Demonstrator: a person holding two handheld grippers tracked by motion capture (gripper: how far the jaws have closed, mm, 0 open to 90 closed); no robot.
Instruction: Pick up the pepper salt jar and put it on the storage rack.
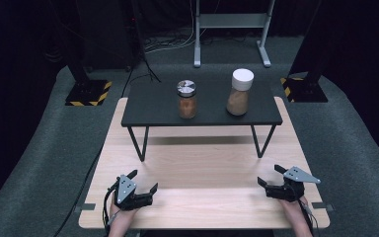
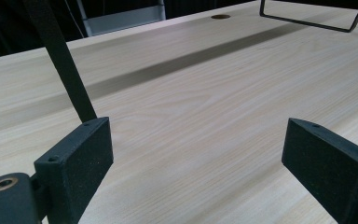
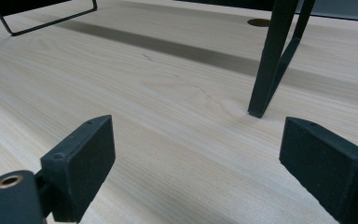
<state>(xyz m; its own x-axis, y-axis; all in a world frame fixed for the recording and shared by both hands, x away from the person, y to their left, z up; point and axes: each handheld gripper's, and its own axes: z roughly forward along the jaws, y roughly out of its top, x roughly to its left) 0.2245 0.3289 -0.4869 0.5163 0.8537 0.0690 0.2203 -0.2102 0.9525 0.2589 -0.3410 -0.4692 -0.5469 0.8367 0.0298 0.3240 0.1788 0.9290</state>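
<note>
Wood tabletop (image 1: 202, 168): pale, bare between both tools, bearing a low black shelf (image 1: 153, 106) toward 12 o'clock.
Left gripper (image 1: 142, 186): rested low near 7 o'clock, jaws spread wide, nothing between them; same wide gap in the left gripper view (image 2: 196, 154), aimed across bare wood past one shelf leg (image 2: 65, 65).
Right gripper (image 1: 270, 178): rested near 5 o'clock, jaws likewise parted and empty; in the right gripper view (image 3: 196, 154), pointed toward a shelf leg (image 3: 270, 60).
Silver-lidded jar (image 1: 187, 98): upright on the shelf, about 12 o'clock from the left gripper, brown contents inside, well apart from both tools.
White-lidded jar (image 1: 240, 92): upright on the shelf at about 1 o'clock, taller, brown contents too, near the first jar but not touching.
Step in hand: likely a reach up to the jars, not yet begun.
Doing it well: rise above the shelf edge first, then approach level; keep the jaws wide until they straddle the glass body below the lid; close squarely at mid-height; lift straight up.
Risk: clipping the shelf front or nudging a jar, the taller one probably tipping more readily.
</note>
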